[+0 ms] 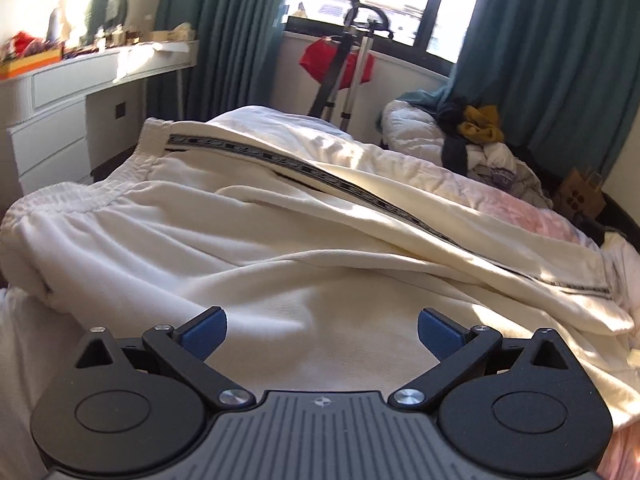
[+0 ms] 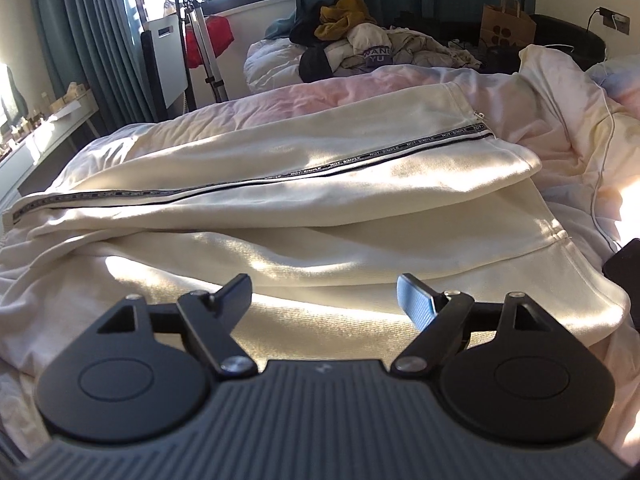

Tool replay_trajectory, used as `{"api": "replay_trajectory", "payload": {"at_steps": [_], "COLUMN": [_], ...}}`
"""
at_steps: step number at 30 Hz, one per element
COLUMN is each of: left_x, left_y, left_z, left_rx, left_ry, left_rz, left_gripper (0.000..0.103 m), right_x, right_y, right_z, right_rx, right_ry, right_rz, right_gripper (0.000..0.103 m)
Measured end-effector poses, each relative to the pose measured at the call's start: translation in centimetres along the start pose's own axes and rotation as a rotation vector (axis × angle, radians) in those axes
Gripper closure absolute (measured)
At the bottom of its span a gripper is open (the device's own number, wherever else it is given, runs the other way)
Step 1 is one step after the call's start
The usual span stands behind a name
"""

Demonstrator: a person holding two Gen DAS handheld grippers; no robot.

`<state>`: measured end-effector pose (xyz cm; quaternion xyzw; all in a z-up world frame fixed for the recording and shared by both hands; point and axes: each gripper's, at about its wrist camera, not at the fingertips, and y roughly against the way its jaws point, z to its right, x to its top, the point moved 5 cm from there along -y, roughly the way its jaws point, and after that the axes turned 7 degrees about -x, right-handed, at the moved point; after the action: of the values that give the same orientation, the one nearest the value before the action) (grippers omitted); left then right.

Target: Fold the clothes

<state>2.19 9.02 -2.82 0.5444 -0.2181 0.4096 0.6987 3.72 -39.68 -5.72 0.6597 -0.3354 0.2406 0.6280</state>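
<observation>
Cream sweatpants (image 1: 280,216) with a black lettered side stripe (image 1: 360,188) lie on the bed, one leg laid over the other. Their elastic waistband (image 1: 80,196) is at the left in the left wrist view. My left gripper (image 1: 322,334) hovers just above the cloth near the waist end, open, nothing between its blue pads. In the right wrist view the same sweatpants (image 2: 320,184) stretch across, leg cuffs (image 2: 520,160) to the right. My right gripper (image 2: 324,300) stands open over the near leg, with no cloth pinched.
A pale pink duvet (image 2: 560,128) covers the bed. A heap of clothes (image 2: 360,44) lies at the far end by teal curtains (image 1: 224,32). A white dresser (image 1: 60,120) stands at left, a paper bag (image 2: 506,26) at back right, and a dark object (image 2: 628,268) at the right edge.
</observation>
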Motion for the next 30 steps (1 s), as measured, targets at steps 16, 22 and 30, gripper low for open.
{"api": "replay_trajectory", "payload": {"at_steps": [16,22,30], "left_x": [3.5,2.2,1.6], "left_y": [6.6,4.3,1.5], "left_z": [-14.3,-15.1,-14.6], "left_rx": [0.133,0.038,0.014], "left_ry": [0.558,0.650,0.612], "left_rz": [0.218,0.142,0.077], "left_gripper": [0.004,0.011,0.040], "right_x": [-1.7,-5.9,-8.6], "right_y": [2.3,1.8,-1.2], "right_z": [14.8,19.5,20.7], "right_rx": [-0.193,-0.239,-0.216], "right_ry": [-0.808,-1.134,-1.306], "right_rz": [0.152,0.136,0.034], "right_gripper": [0.022,0.021,0.025]}}
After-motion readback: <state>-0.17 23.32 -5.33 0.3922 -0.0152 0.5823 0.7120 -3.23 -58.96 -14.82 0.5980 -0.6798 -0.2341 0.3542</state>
